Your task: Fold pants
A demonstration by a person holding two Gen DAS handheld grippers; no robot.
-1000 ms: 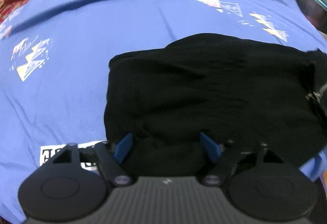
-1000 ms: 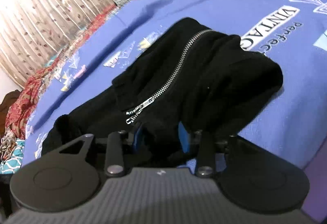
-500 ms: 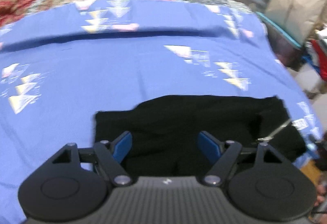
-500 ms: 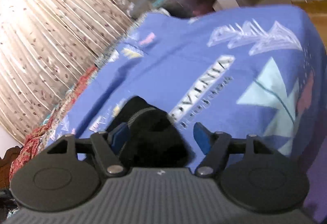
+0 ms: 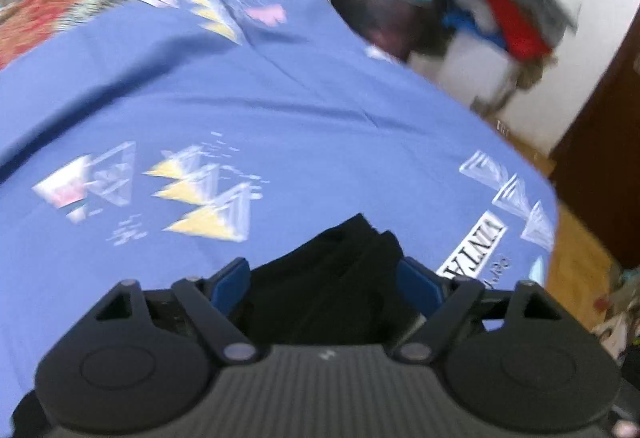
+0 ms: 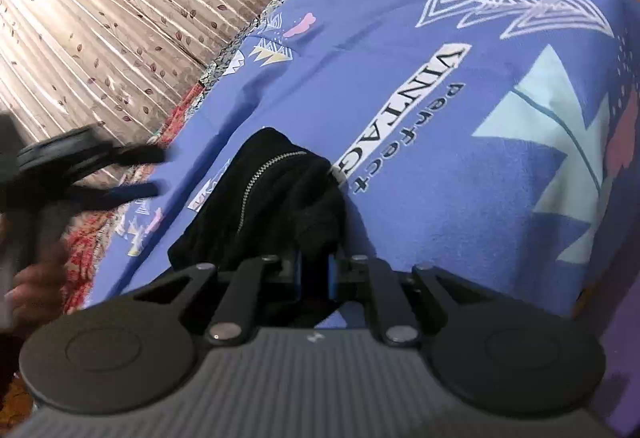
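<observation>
Right wrist view has the black pants (image 6: pixel 264 206) bunched into a folded heap on the blue bedsheet (image 6: pixel 460 158), sitting in the lower middle of the frame with the silver zipper (image 6: pixel 256 182) running diagonally across the top layer. The right gripper (image 6: pixel 314 274) has its 2 blue pads pulled close together with a fold of the black fabric pinched between them, so it's clamped on the near edge of the pants. The "perfect VINTAGE" print (image 6: pixel 400 110) on the sheet is just to the right of the heap, and the pale leaf-pattern curtain (image 6: pixel 100 18) fills the upper left. At the left edge of that frame you can see the left gripper (image 6: pixel 132 174), pretty blurred, up over the sheet and clear of the pants, with the person's hand (image 6: pixel 36 278) below it. Left wrist view is motion-blurred, but the pants (image 5: pixel 332 278) show up as a dark mound at the bottom center, right in the gap between the left gripper (image 5: pixel 326 278)'s 2 blue fingers (image 5: pixel 230 282), which are spread wide and not squeezing anything. Yellow triangle prints (image 5: pixel 208 198) sit on the sheet (image 5: pixel 280 98) left of center, and a pile of clothes (image 5: pixel 512 18) is in the upper right.
</observation>
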